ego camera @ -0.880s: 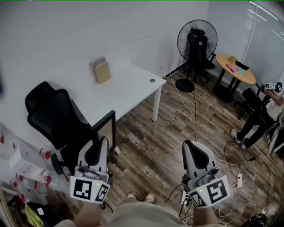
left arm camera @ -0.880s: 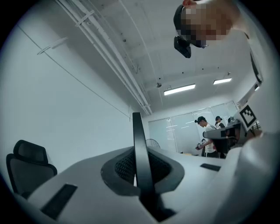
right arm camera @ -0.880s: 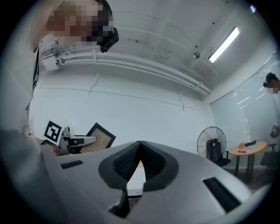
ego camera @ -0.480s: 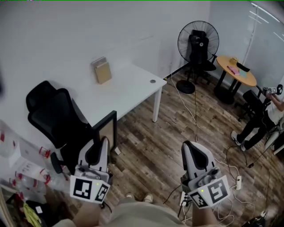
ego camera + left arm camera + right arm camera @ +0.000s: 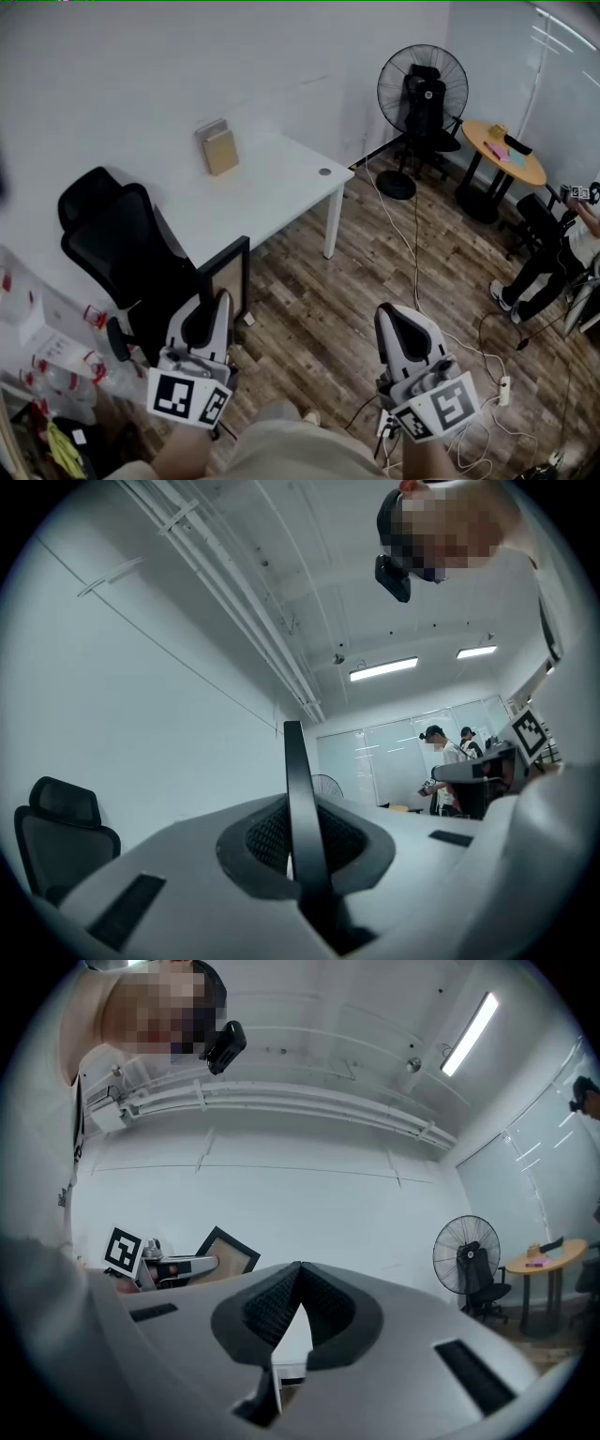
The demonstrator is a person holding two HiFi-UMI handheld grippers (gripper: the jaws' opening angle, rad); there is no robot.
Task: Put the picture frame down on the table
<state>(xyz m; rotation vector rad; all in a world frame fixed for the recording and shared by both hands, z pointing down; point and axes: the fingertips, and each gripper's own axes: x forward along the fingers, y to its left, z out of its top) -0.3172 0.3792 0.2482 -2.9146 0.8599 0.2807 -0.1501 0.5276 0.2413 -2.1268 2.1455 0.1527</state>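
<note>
The picture frame [image 5: 225, 281], black-rimmed with a tan inside, is held upright in front of the white table [image 5: 281, 183], off its top. My left gripper [image 5: 210, 317] is shut on the frame's lower edge. In the left gripper view the frame [image 5: 293, 761] shows edge-on as a thin black bar pinched between the pads of the left gripper [image 5: 298, 810]. My right gripper [image 5: 397, 323] hovers over the wooden floor, shut with nothing in it; its tips [image 5: 300, 1266] meet. The right gripper view also catches the frame [image 5: 225, 1250].
A tan box [image 5: 217, 148] stands on the table by the wall. A black office chair [image 5: 117, 248] is at the table's left. A standing fan [image 5: 422, 89], a round wooden table [image 5: 506, 150], a seated person [image 5: 562, 248] and floor cables [image 5: 487, 361] fill the right.
My right gripper has drifted slightly left. The left gripper and the frame stay almost where they were.
</note>
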